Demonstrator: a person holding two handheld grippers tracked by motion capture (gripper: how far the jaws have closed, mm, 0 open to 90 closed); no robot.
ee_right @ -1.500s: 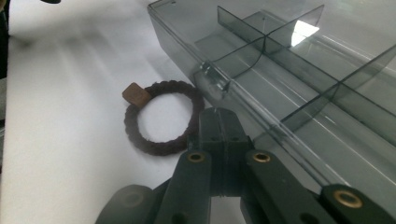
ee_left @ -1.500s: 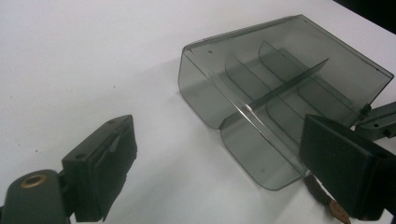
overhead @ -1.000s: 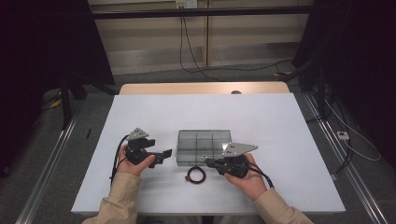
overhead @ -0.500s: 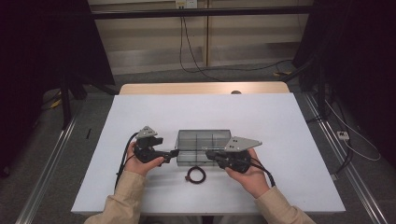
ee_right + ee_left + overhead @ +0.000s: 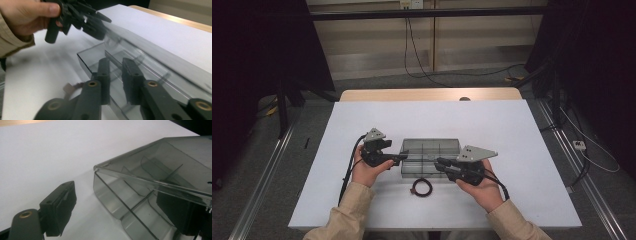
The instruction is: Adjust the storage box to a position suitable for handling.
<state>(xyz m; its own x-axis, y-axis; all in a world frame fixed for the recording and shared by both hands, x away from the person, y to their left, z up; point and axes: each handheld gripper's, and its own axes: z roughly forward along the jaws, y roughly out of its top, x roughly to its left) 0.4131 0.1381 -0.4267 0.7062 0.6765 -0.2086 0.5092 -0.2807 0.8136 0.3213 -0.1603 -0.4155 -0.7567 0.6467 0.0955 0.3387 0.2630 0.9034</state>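
Note:
A smoky clear plastic compartment box (image 5: 430,150) lies mid-table, its lid (image 5: 160,162) standing ajar above the divided tray (image 5: 117,197). My left gripper (image 5: 403,158) is at the box's left end. Its jaws have just been closing, but they stand wide around the corner (image 5: 120,200). One pad (image 5: 62,207) is clear of the wall; the other shows darkly through the lid. My right gripper (image 5: 438,162) is at the front wall. Its jaws (image 5: 115,62) have just been opening and stand a little apart, with the thin wall (image 5: 86,65) running between them.
A small dark coil of cable (image 5: 422,187) lies on the white table (image 5: 512,130) just in front of the box, between my hands. The table's wooden far edge (image 5: 427,94) borders a dark floor with cables.
My left gripper has slid right to the box's left end. The right gripper has barely shifted at the front wall.

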